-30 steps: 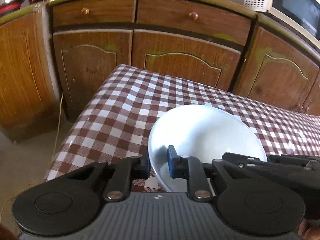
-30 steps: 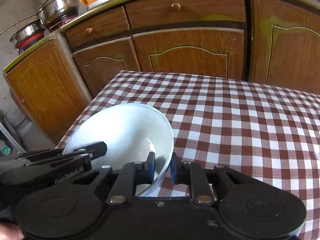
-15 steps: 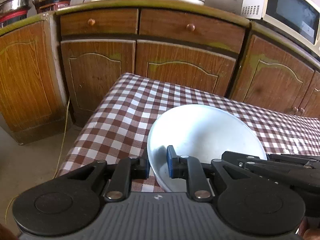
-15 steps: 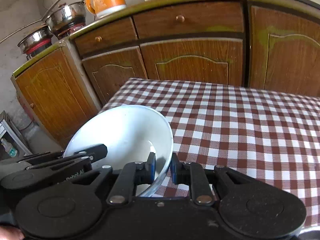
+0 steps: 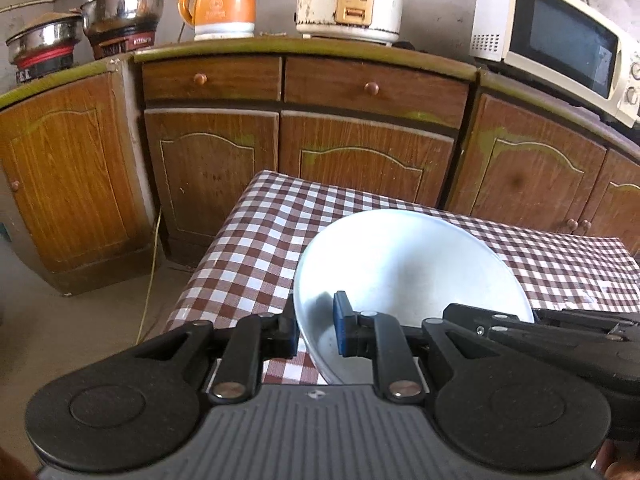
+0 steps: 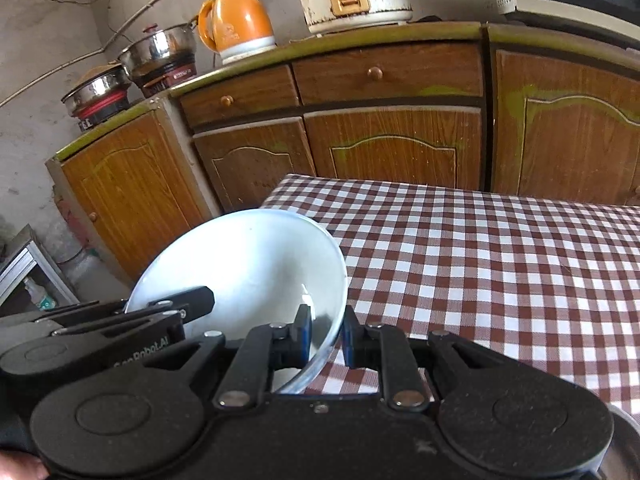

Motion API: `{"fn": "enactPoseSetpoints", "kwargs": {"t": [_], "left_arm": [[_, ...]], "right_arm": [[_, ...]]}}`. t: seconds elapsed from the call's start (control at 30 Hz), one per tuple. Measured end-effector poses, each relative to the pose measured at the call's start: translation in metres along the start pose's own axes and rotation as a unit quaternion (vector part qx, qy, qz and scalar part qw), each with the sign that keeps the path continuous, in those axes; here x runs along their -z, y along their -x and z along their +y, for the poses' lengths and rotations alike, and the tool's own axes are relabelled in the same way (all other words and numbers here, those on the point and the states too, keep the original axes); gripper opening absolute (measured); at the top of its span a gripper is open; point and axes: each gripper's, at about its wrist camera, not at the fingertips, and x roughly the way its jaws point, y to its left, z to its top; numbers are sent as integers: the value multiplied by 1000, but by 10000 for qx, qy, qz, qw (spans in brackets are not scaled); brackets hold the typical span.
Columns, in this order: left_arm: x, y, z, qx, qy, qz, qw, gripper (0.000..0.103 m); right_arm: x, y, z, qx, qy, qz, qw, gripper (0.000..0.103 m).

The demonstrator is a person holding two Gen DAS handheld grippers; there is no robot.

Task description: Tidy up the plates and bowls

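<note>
A large white bowl [image 5: 404, 268] is held in the air above the checkered table [image 5: 256, 248], gripped on two opposite sides. My left gripper [image 5: 316, 328] is shut on the bowl's left rim, one blue pad inside the bowl and one outside. My right gripper [image 6: 326, 338] is shut on the bowl's right rim [image 6: 336, 316] in the same way. The bowl [image 6: 244, 268] is empty and tilts slightly. Each gripper shows in the other's view, at the bowl's far side.
Wooden cabinets [image 5: 360, 152] stand behind the table. On the counter are steel pots [image 5: 120, 8], an orange kettle [image 5: 220, 0], a rice cooker [image 5: 348, 0] and a microwave [image 5: 556, 40]. The table's left edge drops to the floor [image 5: 80, 320].
Both grippers have lifted the bowl higher and tilted upward, so the countertop and its appliances have come into view. The grip on the bowl is unchanged.
</note>
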Motion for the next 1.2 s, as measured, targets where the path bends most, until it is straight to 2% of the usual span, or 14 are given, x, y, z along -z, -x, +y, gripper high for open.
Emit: {"fn": "enactPoseSetpoints", "kwargs": {"t": [0.6,1.2], "left_arm": [[11,75,-13,-32,-50,-201,9998,18],[26,109,-20,-2,-92,-254,9996,18]], "right_arm": [[16,88,15,-85,-15,-259,9996,21],[32,131,21,-85,-11,-368,9993,21]]}}
